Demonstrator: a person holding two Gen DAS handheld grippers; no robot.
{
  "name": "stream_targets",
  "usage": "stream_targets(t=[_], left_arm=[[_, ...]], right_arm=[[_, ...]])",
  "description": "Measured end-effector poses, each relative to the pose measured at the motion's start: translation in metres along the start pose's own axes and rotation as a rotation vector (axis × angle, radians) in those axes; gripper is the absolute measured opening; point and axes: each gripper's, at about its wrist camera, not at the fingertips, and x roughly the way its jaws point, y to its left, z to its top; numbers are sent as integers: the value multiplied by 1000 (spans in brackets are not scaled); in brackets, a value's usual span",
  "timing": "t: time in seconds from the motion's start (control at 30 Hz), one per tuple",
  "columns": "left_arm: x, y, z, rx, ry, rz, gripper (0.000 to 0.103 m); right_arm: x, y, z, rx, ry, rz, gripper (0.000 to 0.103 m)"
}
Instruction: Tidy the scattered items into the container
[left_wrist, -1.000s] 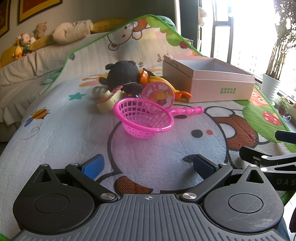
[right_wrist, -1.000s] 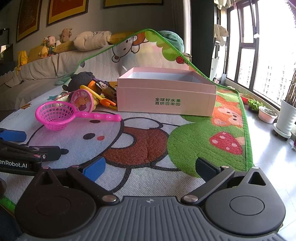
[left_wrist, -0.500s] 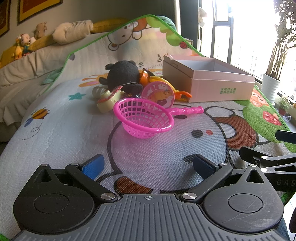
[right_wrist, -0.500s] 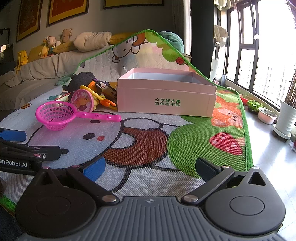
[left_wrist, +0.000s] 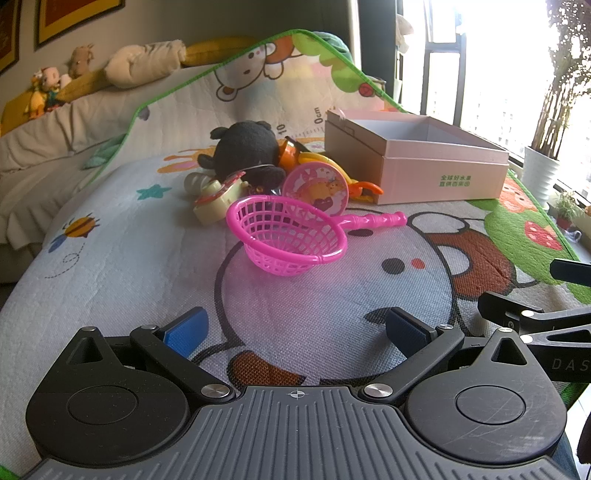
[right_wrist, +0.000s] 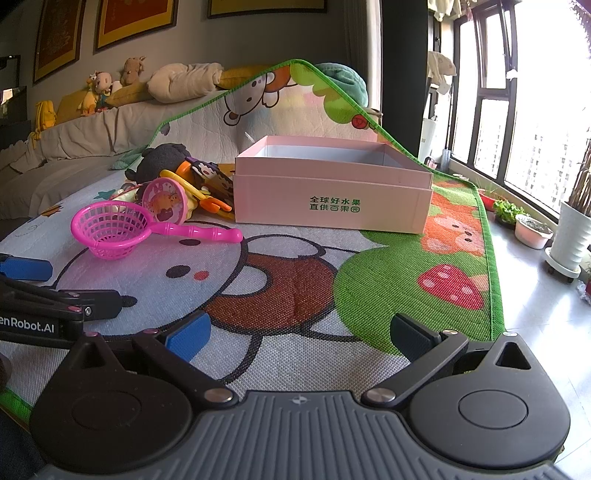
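A pink toy basket scoop (left_wrist: 291, 236) lies on the play mat, also in the right wrist view (right_wrist: 110, 230). Behind it sit a black plush toy (left_wrist: 243, 151), a round pink toy (left_wrist: 317, 188), a cream toy (left_wrist: 214, 201) and yellow-orange plastic pieces (left_wrist: 354, 184). An open pink cardboard box (left_wrist: 417, 158) stands to the right, seen too from the right wrist (right_wrist: 332, 188). My left gripper (left_wrist: 295, 328) is open and empty, well short of the scoop. My right gripper (right_wrist: 299, 332) is open and empty, low over the mat in front of the box.
The cartoon play mat (right_wrist: 295, 280) runs up against a sofa (right_wrist: 74, 140) with plush toys on its back. Bare floor, a white planter (right_wrist: 570, 236) and small pots (right_wrist: 532, 230) lie past the mat's right edge, by the windows.
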Motion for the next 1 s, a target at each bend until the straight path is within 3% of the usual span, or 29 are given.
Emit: stream_targets(t=[0.83, 1.0], left_arm=[[0, 1, 5, 13, 18, -11, 103], [1, 6, 9, 12, 29, -56, 103]], right_arm=[[3, -4, 4, 20, 41, 19, 103], [5, -4, 7, 22, 58, 16, 103]])
